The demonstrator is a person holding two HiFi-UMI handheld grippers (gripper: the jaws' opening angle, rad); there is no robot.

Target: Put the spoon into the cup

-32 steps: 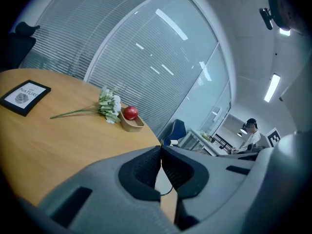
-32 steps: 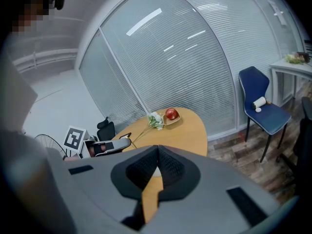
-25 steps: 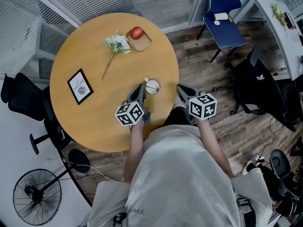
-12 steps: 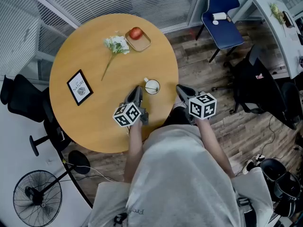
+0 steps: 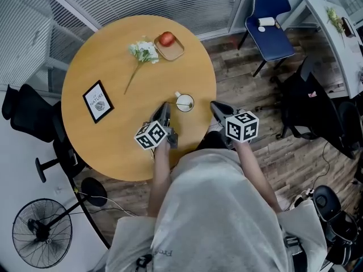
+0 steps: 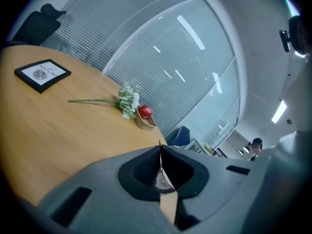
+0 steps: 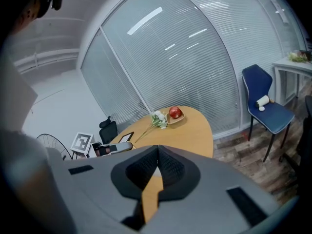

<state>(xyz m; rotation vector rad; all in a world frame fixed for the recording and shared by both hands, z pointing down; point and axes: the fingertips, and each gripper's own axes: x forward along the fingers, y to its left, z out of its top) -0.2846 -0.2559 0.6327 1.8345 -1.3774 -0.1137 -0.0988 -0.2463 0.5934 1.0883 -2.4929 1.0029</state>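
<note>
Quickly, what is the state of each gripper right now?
Left gripper: closed, holding nothing.
Right gripper: closed, holding nothing.

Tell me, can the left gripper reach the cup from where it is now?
Probably yes: the left gripper lies close beside the cup, with only bare table between them. Its jaws are shut, so it must open first.

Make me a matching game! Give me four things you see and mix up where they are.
Things:
1. apple
2. flower
3. cup
4. chair

Places:
A. standing on the floor
B. in the tray
C. on the table, nearest the left gripper
D. lying on the table beside the tray

Pairs: 1-B, 2-D, 3-C, 4-A
</note>
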